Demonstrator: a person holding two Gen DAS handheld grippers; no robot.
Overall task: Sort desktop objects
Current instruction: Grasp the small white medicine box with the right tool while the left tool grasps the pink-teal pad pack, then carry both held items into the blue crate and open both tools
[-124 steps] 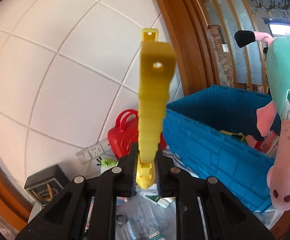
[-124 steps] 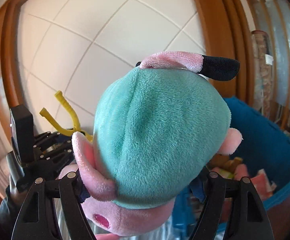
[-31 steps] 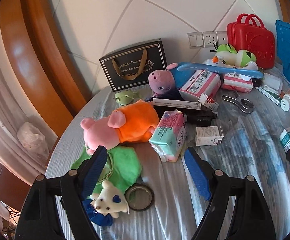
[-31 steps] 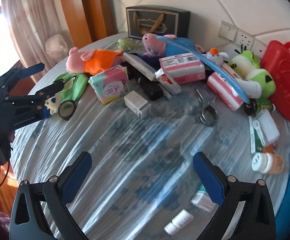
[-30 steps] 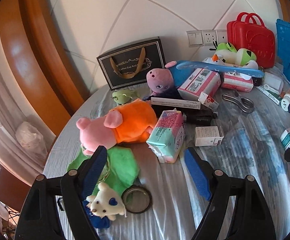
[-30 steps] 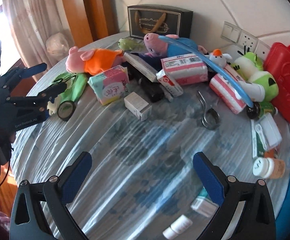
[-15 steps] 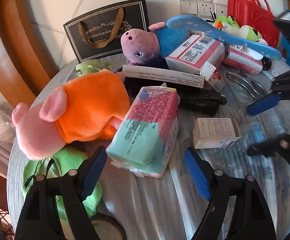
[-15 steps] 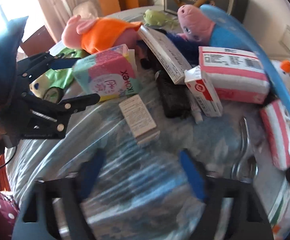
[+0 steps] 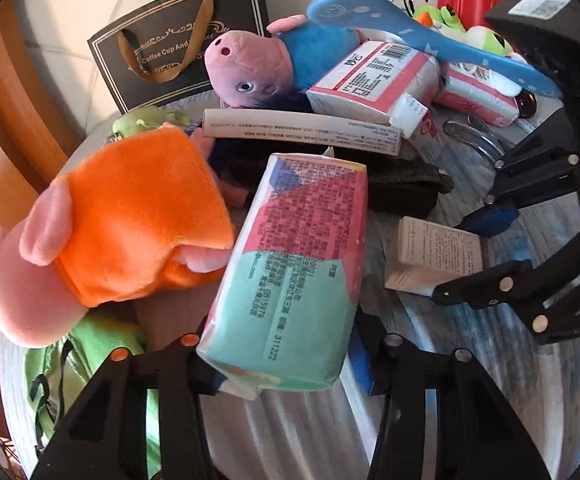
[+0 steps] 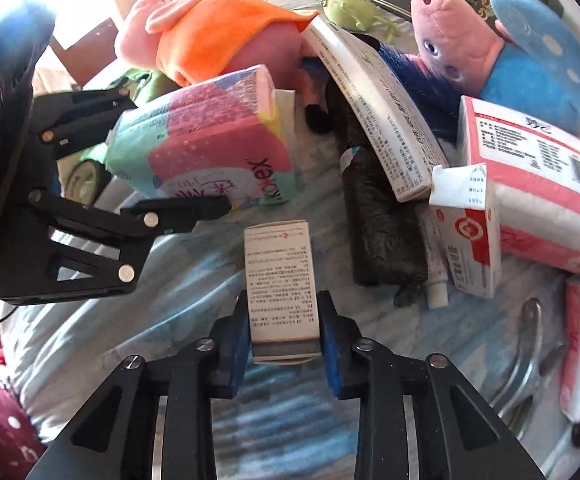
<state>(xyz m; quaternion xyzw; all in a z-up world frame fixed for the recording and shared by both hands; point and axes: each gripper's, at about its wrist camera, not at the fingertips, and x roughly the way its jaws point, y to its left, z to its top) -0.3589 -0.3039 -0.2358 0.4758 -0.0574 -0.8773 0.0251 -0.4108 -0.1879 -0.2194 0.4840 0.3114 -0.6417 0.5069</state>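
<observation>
Gripping: L gripper [image 9: 278,364] on tissue pack [image 9: 290,276] | R gripper [image 10: 284,344] on small box [image 10: 280,280]

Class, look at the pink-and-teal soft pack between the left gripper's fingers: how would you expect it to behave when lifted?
The soft pack looks plastic-wrapped and padded, so it probably squashes and may slip. It is probably light for its bulk.

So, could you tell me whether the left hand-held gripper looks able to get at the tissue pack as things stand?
Probably yes: the left hand-held gripper already straddles the tissue pack, with nothing between its fingers and the pack.
</observation>
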